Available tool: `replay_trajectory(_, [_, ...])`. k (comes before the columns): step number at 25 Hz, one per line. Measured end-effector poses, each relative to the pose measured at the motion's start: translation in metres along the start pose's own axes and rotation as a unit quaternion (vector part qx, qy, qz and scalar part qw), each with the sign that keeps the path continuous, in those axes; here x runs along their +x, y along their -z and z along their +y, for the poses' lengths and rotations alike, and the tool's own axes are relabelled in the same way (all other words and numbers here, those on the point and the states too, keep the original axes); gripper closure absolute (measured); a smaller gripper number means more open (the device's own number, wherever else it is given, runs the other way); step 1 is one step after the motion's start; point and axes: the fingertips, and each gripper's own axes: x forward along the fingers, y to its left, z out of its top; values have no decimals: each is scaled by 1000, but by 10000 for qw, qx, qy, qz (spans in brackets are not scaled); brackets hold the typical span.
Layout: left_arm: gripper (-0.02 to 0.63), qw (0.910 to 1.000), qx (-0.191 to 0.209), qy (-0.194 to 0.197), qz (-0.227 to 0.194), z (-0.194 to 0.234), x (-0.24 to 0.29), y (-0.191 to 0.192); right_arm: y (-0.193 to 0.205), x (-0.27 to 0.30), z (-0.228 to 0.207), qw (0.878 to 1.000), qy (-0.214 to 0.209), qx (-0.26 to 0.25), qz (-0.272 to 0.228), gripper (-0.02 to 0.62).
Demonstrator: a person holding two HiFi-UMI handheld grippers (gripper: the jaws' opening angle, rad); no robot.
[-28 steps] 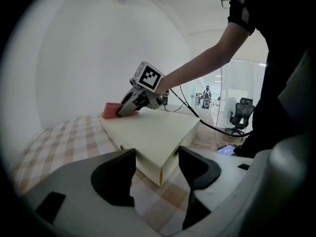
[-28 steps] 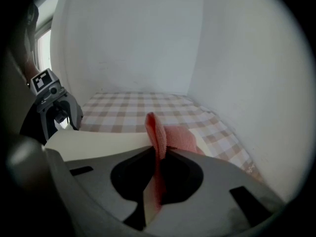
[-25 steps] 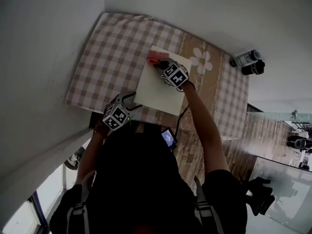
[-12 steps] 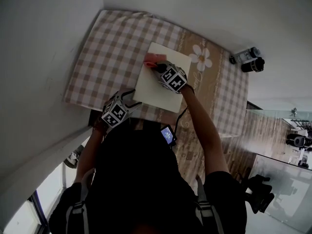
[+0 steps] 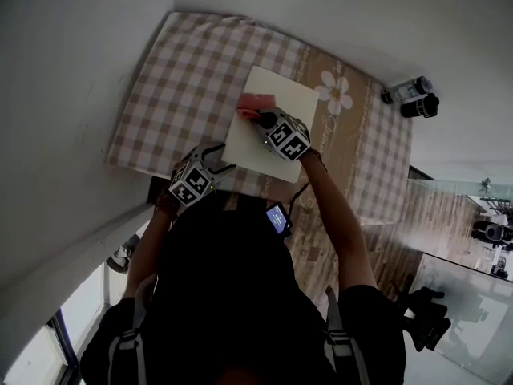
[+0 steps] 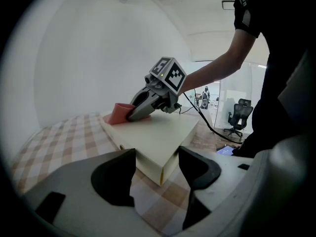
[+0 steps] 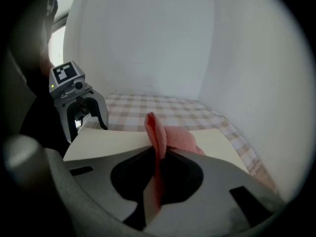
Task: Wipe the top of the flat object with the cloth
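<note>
A flat cream box point(image 5: 276, 111) lies on the checked table point(image 5: 176, 87). My right gripper point(image 5: 262, 119) is shut on a pink cloth point(image 5: 255, 104) and presses it on the box's top near the left edge. From the right gripper view the cloth point(image 7: 176, 137) stands folded between the shut jaws point(image 7: 157, 169) over the cream top point(image 7: 108, 142). My left gripper point(image 5: 218, 165) sits at the box's near corner. In its own view the left gripper point(image 6: 155, 169) is open, with the box's corner point(image 6: 160, 149) between the jaws; the cloth point(image 6: 116, 114) and right gripper point(image 6: 140, 108) are beyond.
White walls close in on the table's left and far sides. A flower print point(image 5: 336, 93) marks the tablecloth to the right of the box. Two small containers point(image 5: 413, 97) stand on the floor at the right. A lit phone point(image 5: 278, 218) hangs near the person's chest.
The right gripper has drawn the pink cloth a little along the box's left edge toward the person. The left gripper has stayed at the box's near corner.
</note>
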Motion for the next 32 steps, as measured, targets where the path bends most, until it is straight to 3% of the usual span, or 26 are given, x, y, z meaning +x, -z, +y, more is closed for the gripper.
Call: replay_trajectory(32, [319, 10000, 77, -56, -24, 0, 1, 1, -1, -26, 105, 9989, -273, -294, -261, 578])
